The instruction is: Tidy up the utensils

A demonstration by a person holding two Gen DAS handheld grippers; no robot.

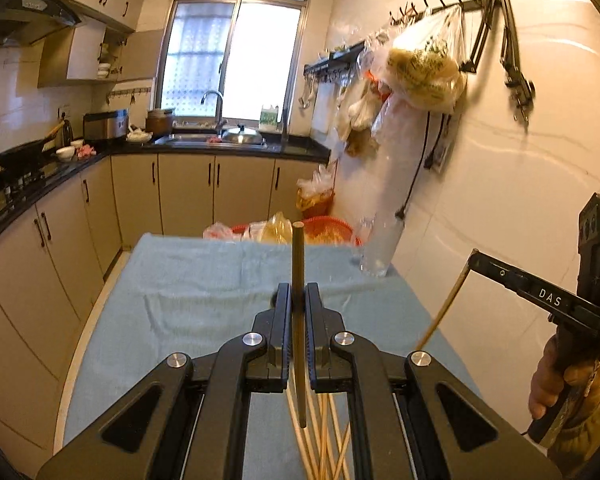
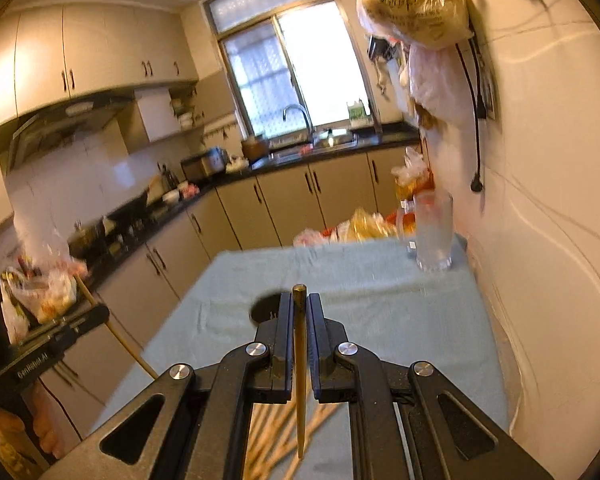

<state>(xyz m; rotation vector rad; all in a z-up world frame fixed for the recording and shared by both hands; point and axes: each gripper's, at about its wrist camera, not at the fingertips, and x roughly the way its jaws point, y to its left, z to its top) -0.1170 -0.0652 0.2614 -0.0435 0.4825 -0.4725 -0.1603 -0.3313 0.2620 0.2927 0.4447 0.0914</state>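
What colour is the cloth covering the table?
Pale blue-green cloth, plain, no pattern; clearest in the left wrist view.

One brown chopstick (image 1: 299, 320) stands near-upright, clamped between the pads of the left tool (image 1: 298, 300), blunt end up. A second, tapered chopstick (image 2: 299, 360) is clamped likewise in the right tool (image 2: 299, 312). Loose pale bamboo chopsticks (image 1: 324, 440) lie crossed on the teal-clothed table (image 1: 200, 288) below.

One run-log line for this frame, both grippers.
left gripper: shut on chopstick | right gripper: shut on chopstick | loose chopsticks on cloth | glass far right
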